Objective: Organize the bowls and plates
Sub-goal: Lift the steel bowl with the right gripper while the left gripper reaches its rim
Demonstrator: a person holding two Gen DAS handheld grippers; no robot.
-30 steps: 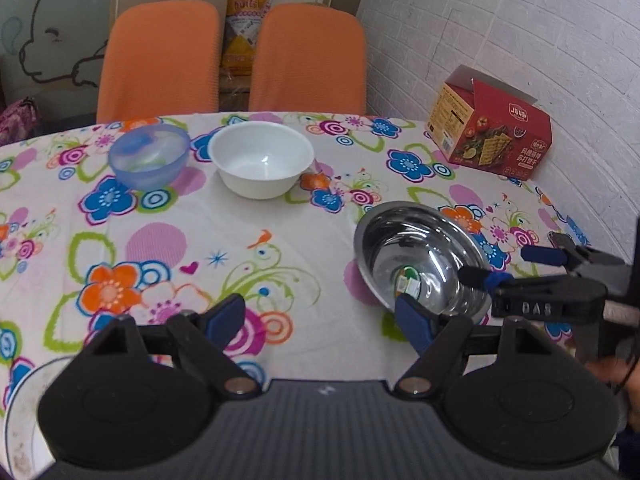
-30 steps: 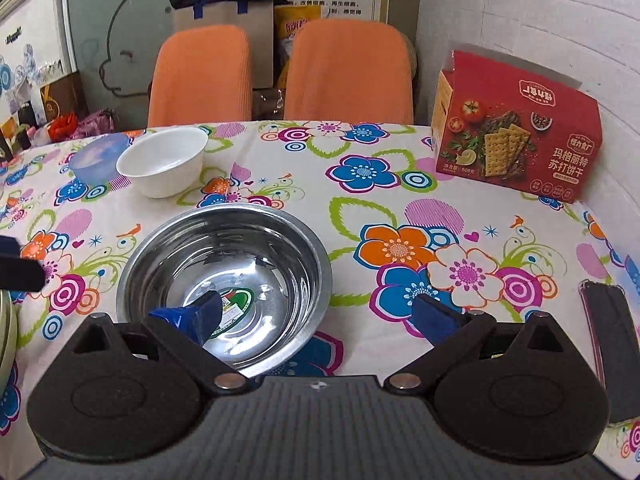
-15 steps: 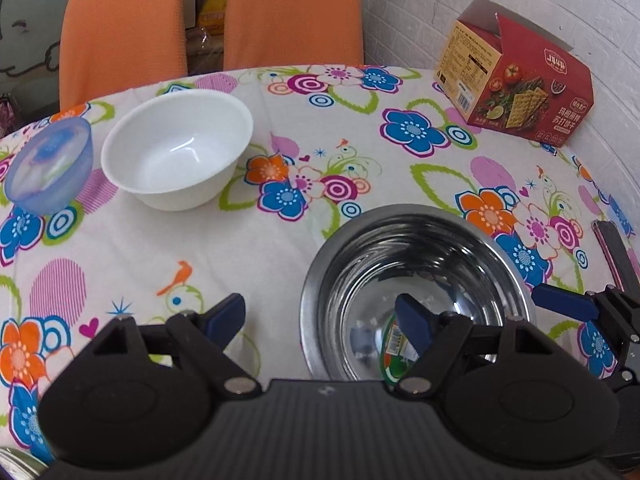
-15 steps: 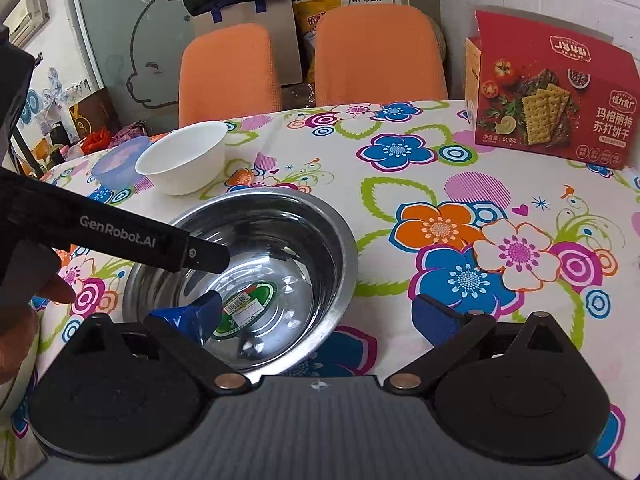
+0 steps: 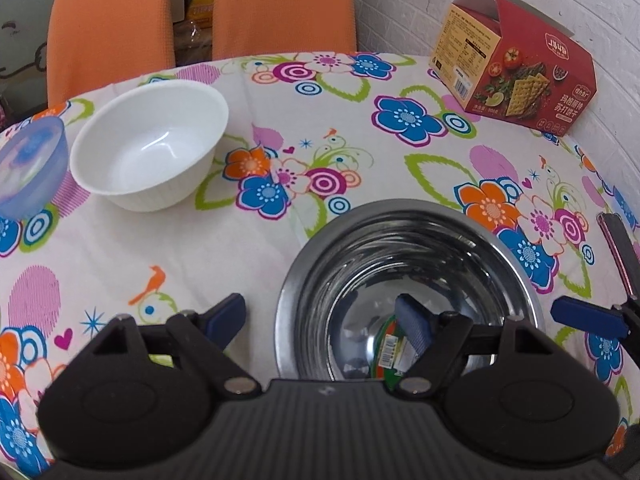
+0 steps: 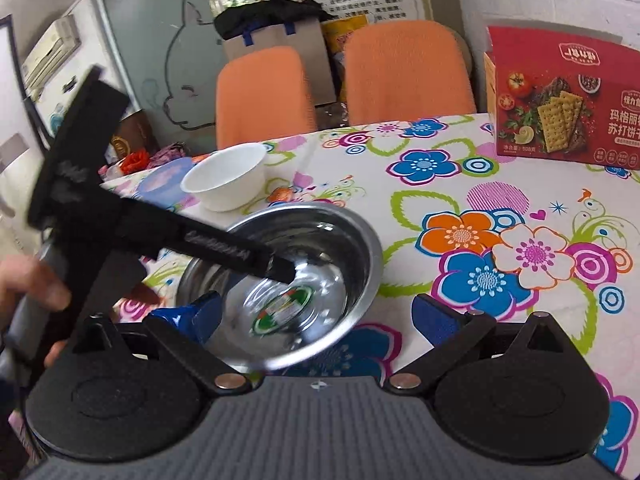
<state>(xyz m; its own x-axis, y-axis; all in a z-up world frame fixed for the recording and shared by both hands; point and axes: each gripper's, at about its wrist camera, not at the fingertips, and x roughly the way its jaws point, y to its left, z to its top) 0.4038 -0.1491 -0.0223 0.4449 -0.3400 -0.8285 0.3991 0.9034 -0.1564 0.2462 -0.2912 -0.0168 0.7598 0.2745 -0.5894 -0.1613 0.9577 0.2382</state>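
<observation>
steel bowl (image 5: 408, 280) on surface near front, looks light, stiff, slick w/ thin rim, so i'd pinch the rim wall; left claw (image 5: 320, 320) wide, straddling near-left rim; right claw (image 6: 320, 316) wide, straddling its rim too.

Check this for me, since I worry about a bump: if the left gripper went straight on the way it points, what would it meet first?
Most likely the steel bowl: the left gripper is open and straddles its near-left rim. Depth is unclear.

Shiny metal bowl (image 5: 408, 256), printed cloth (image 5: 280, 92)
</observation>
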